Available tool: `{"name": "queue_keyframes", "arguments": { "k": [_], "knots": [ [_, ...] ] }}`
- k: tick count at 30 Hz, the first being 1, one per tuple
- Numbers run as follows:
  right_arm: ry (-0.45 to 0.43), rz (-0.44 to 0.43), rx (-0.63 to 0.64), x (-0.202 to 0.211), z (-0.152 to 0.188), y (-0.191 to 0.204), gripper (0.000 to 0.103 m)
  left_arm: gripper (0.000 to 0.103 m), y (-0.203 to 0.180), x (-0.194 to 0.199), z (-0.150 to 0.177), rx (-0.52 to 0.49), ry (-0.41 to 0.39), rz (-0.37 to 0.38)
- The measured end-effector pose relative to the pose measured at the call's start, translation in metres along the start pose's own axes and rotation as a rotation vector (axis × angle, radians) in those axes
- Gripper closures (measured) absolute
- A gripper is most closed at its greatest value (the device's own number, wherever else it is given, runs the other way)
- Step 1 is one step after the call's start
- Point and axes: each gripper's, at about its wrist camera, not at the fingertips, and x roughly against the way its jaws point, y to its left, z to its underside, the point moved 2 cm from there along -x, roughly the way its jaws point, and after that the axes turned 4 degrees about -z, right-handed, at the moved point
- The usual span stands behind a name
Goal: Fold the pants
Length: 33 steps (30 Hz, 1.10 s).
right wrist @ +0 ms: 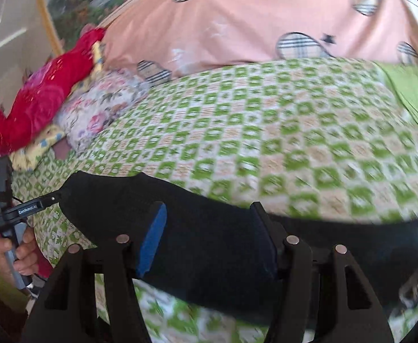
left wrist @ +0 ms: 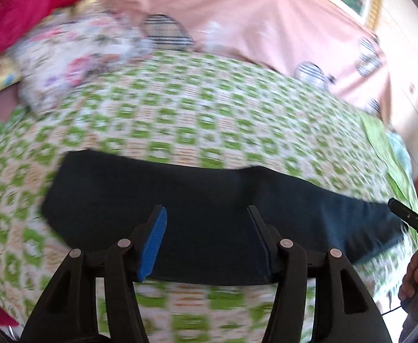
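Note:
The dark navy pants point(left wrist: 209, 214) lie folded in a long flat strip across the green-checked bedspread point(left wrist: 180, 108). My left gripper point(left wrist: 206, 214) is open, its blue-padded fingers point(left wrist: 153, 245) spread above the middle of the strip, holding nothing. In the right wrist view the pants point(right wrist: 209, 243) run from the left to the lower right. My right gripper point(right wrist: 207, 211) is open above them, empty. The right gripper shows at the right edge of the left wrist view point(left wrist: 409, 217), at the pants' end. The left gripper shows at the left of the right wrist view point(right wrist: 26, 208), by the pants' other end.
A pink quilt with plaid hearts point(left wrist: 266, 23) lies at the back of the bed. A floral pillow point(left wrist: 74, 57) and red clothes point(left wrist: 17, 14) lie at the back left. A plain green cloth point(right wrist: 414, 91) lies at the right edge. The frames are motion-blurred.

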Motion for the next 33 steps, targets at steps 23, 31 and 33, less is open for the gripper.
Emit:
{"name": "queue_keyframes", "arguments": {
  "k": [23,31,33],
  "knots": [
    [-0.132,0.149,-0.401,0.097,0.079,-0.128,0.042,0.041,-0.311,-0.080,-0.021,-0.673,0.279,0.484],
    [-0.157,0.059,-0.517,0.089,0.081,-0.152,0.061,0.041,-0.392,-0.103,-0.015,-0.870,0.351,0.525],
    [-0.157,0.048,-0.533,0.086,0.081,-0.155,0.069,0.041,-0.402,-0.105,-0.011,-0.902,0.355,0.530]
  ]
}}
